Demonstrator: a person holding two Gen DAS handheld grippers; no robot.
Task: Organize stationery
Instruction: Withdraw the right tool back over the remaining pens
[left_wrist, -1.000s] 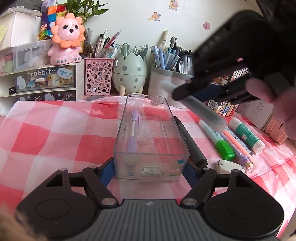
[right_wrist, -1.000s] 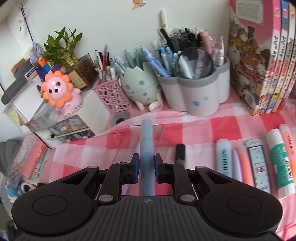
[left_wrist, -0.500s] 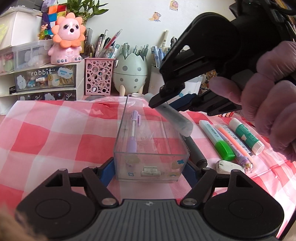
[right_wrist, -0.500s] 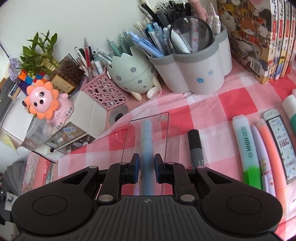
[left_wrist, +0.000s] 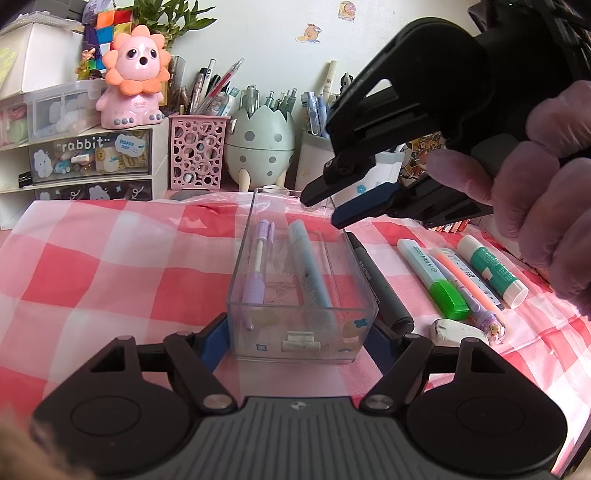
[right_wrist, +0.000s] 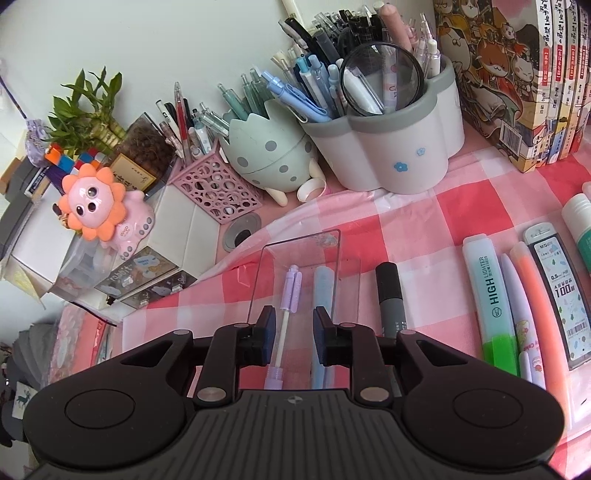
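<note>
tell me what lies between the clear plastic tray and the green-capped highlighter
A black marker lies on the checked cloth between the clear plastic tray and green-capped highlighter; both views show it.

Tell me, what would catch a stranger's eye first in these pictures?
Probably the clear plastic box in the middle of the red-checked cloth, with a purple pen and a pale blue pen lying side by side inside. The left gripper brackets its near end, and the right gripper hangs open above its far end. Behind, a pink lion toy sits on small drawers.
</note>
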